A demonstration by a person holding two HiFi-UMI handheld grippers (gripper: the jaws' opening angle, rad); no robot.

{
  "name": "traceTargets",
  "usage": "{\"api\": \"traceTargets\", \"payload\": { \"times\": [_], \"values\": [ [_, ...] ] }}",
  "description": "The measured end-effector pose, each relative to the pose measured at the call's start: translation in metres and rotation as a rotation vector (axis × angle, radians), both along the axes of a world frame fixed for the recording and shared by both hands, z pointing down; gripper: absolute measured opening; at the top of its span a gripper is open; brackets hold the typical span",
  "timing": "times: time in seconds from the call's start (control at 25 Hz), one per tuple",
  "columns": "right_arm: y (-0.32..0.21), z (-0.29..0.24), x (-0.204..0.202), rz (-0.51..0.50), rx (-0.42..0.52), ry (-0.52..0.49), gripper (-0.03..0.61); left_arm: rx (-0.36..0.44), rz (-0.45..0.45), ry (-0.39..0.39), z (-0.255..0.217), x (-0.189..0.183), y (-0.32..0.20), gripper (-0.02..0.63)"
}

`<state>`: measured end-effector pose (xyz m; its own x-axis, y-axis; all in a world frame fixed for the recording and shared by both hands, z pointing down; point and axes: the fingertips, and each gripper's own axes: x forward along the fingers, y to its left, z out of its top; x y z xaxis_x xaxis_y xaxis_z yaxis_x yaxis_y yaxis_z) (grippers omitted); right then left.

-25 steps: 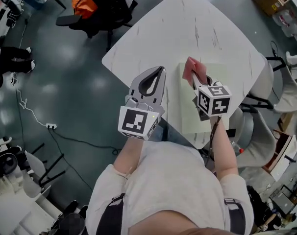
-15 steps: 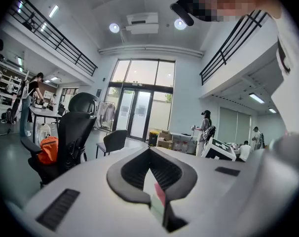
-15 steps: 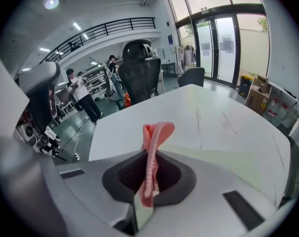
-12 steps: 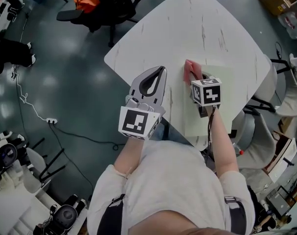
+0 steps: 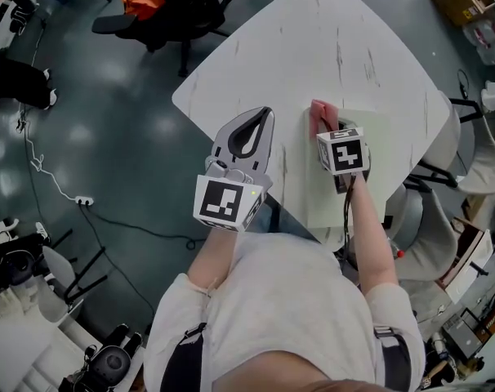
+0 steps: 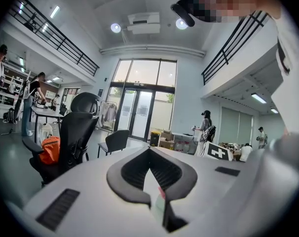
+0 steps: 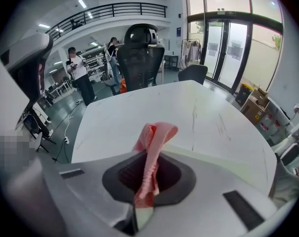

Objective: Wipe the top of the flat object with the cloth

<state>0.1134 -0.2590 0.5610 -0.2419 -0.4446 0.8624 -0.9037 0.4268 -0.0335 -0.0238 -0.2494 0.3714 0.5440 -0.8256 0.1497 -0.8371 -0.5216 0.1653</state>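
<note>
Fingers (image 7: 116, 177) of right gripper (image 5: 326, 129) tight on pink cloth (image 7: 152, 149) at flat sheet (image 5: 378, 163) corner; left gripper (image 5: 267, 114) together, empty.

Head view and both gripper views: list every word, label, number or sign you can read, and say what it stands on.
No words or numbers can be read in any view.
Left marker cube: black-and-white square pattern, no letters.
Right marker cube: the same kind of pattern, no letters.
Blue wall sign: too small to read.
</note>
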Motion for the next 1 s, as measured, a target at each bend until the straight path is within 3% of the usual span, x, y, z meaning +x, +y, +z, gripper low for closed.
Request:
{"api": "traceTargets", "payload": {
  "times": [1.0],
  "values": [
    [0.002, 0.003, 0.148, 0.185, 0.029, 0.102, 0.026, -0.004, 0.038, -0.019, 0.000, 0.054, 0.010, 0.012]
  ]
}}
